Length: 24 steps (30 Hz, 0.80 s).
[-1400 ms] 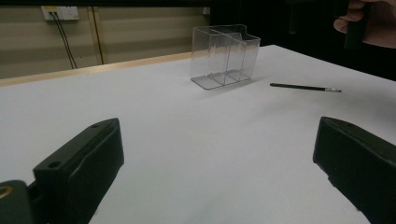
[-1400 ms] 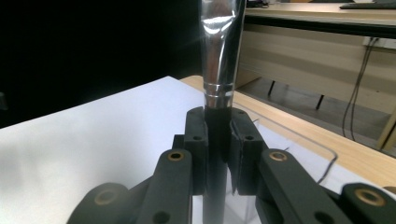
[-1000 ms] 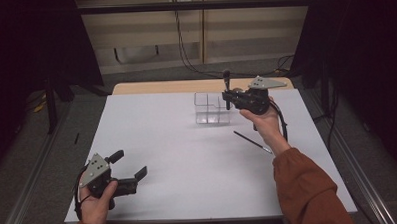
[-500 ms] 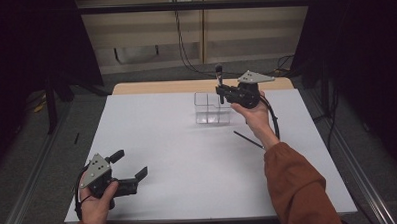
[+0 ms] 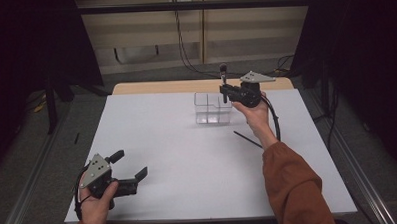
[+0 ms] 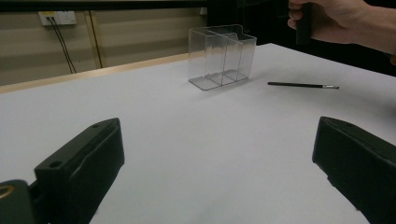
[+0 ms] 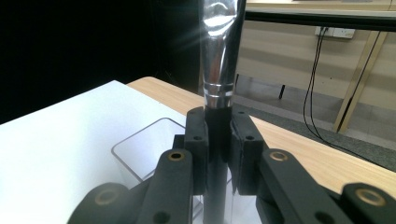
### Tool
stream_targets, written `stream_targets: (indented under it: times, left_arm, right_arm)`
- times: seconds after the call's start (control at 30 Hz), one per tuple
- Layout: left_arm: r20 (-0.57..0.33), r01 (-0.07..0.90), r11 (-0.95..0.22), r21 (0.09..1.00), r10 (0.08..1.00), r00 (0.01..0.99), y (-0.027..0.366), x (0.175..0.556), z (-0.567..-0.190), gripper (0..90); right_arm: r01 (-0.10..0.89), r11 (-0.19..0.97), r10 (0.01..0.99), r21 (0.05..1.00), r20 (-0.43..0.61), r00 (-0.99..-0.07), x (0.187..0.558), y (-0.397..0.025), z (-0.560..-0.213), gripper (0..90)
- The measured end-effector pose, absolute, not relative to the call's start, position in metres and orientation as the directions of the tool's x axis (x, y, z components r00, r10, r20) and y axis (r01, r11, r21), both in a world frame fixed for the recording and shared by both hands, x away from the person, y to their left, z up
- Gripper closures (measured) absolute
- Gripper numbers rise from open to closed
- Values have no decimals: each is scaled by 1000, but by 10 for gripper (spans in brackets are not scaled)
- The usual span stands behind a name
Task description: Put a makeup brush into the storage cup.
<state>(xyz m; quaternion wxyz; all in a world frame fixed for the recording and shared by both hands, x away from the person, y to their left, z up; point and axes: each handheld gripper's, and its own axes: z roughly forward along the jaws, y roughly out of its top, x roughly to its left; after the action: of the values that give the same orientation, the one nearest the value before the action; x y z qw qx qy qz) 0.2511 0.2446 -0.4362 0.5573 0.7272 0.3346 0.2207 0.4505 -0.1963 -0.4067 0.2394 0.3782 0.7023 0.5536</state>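
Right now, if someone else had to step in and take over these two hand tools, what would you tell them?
Right gripper: shut on an upright makeup brush, held above the clear organizer at the table's far side.
Left gripper: open, holding nothing, low near the table's front left corner.
A thin brush lies on the white table, beside the organizer.
Done: the makeup brush is lifted and over the organizer.
Left: lower it into a compartment, probably then fetch the thin brush.

Right gripper has travelled left and toward the far edge of the bench, from beside the clear organizer to a spot over its right compartment. The makeup brush clamped in its fingers has gone along, upright, bristle head up. The forearm has stretched out further across the bench.
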Motion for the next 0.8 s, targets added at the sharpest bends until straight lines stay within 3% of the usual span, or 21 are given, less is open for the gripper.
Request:
stream_targets:
  times: [0.8]
  left_arm:
    - [-51,250,-163,954,735,676,246,252,-437,28]
  right_arm:
    - [315,103,807,944,105,-581,451,-200,-435,803]
